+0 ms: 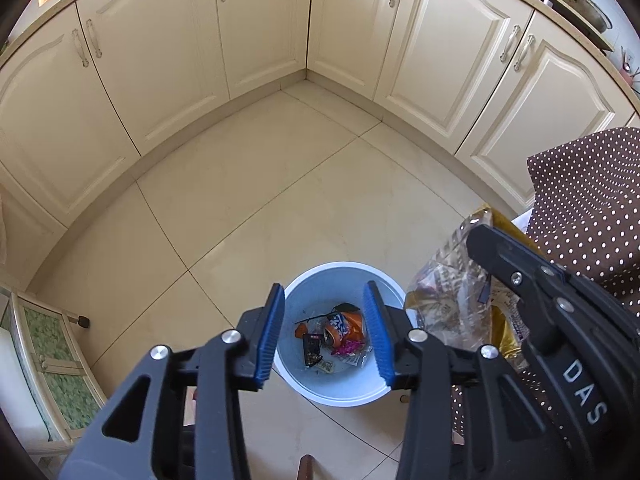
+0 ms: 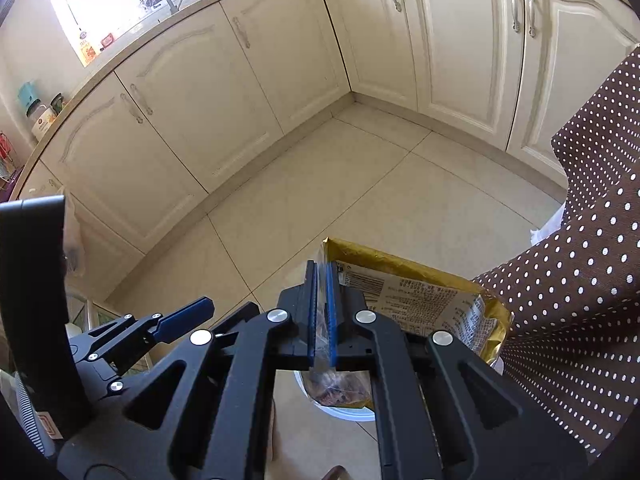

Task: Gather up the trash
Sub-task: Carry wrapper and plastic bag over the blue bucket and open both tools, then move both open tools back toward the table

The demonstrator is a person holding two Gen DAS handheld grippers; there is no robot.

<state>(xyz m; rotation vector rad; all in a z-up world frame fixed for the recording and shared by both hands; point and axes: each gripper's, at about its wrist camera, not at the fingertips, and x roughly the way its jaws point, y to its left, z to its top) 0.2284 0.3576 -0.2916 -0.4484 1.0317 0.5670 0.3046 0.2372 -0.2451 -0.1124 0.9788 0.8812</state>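
Note:
A light blue trash bin [image 1: 316,284] stands on the tiled floor and holds an orange can [image 1: 344,326] and several wrappers. My left gripper [image 1: 326,334] hangs open and empty right above the bin. My right gripper [image 2: 321,312] is shut on a gold and clear snack bag [image 2: 416,300], held just right of the bin. In the left wrist view the bag [image 1: 452,296] hangs from the right gripper's black body [image 1: 540,292]. In the right wrist view the bin's rim [image 2: 344,412] shows below the bag, and the left gripper's blue finger [image 2: 184,318] shows at lower left.
Cream kitchen cabinets [image 1: 256,32] wrap the corner behind the floor. A brown polka-dot tablecloth [image 1: 588,200] hangs at the right. A small glass-fronted cabinet [image 1: 48,360] stands at the lower left. Open tile floor [image 1: 260,200] lies beyond the bin.

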